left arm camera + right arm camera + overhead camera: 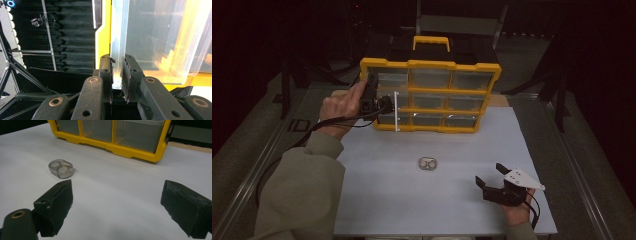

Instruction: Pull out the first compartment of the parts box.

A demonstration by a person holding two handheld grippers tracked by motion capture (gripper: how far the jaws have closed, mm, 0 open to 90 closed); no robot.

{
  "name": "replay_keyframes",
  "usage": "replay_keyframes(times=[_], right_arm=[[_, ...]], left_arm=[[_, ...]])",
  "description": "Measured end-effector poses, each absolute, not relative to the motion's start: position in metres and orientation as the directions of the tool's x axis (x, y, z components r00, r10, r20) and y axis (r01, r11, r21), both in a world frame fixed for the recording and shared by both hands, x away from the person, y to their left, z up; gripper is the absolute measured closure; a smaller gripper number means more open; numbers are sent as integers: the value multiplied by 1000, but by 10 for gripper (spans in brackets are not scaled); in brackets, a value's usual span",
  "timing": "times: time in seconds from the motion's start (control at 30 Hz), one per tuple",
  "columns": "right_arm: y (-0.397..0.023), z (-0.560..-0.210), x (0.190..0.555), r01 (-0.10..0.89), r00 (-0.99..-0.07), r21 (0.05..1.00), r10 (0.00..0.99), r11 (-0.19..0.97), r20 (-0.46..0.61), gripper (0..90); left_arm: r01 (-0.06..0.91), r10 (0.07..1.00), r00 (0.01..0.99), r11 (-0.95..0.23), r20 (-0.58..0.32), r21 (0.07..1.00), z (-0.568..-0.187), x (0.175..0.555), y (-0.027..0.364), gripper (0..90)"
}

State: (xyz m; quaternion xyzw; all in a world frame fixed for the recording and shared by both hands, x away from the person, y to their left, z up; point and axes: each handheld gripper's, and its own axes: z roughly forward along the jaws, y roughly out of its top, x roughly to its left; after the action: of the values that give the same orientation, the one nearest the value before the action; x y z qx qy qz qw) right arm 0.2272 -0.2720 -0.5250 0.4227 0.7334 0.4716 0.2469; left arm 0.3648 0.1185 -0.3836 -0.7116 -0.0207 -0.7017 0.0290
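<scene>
1. the left gripper (384, 104) sits at about ten o'clock on the white table (377, 200), held in the person's left hand (343, 106), against the left end of the yellow organiser (430, 95).
2. in the left gripper view its jaws are closed on the front edge of a clear drawer (120, 45), a thin transparent wall clamped between the pads (126, 75); the drawer is pulled partly out of the organiser's yellow frame.
3. in the high view that drawer (396, 111) stands out at the left column, middle row, its edge showing as a pale upright strip just beside the gripper.
4. the organiser stands upright at twelve o'clock, three columns of clear drawers, with a yellow handle (430, 42) on top.
5. a small clear lid (427, 163) with two round hollows lies flat near the table's centre, well apart from both grippers.
6. the right gripper (493, 176) rests at about four o'clock in the right hand (518, 209), its jaws wide apart with nothing between them; in the right gripper view they point toward the lid and the organiser's lower row.
</scene>
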Motion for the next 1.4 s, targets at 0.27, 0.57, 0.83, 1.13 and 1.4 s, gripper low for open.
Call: replay_keyframes(times=[0.27,0.57,0.83,1.13,1.4], right_arm=[[-272,-525,227,387,-520,901,854,197,36,107],[-272,-525,227,387,-520,901,853,197,37,107],[-271,-525,227,385,-518,902,854,195,36,107],[-271,-525,227,385,-518,902,854,195,37,107],[-271,-525,227,385,-519,902,854,195,37,107]], left_arm=[[67,-22,5,-997,1000,-22,-384,351,121,804],[55,-15,1,-998,1000,-15,-384,335,122,805],[50,-21,-1,-999,1000,-21,-383,323,123,806],[46,-20,-7,-999,1000,-19,-385,313,125,805],[43,-9,-22,-999,1000,-8,-388,311,126,802]])
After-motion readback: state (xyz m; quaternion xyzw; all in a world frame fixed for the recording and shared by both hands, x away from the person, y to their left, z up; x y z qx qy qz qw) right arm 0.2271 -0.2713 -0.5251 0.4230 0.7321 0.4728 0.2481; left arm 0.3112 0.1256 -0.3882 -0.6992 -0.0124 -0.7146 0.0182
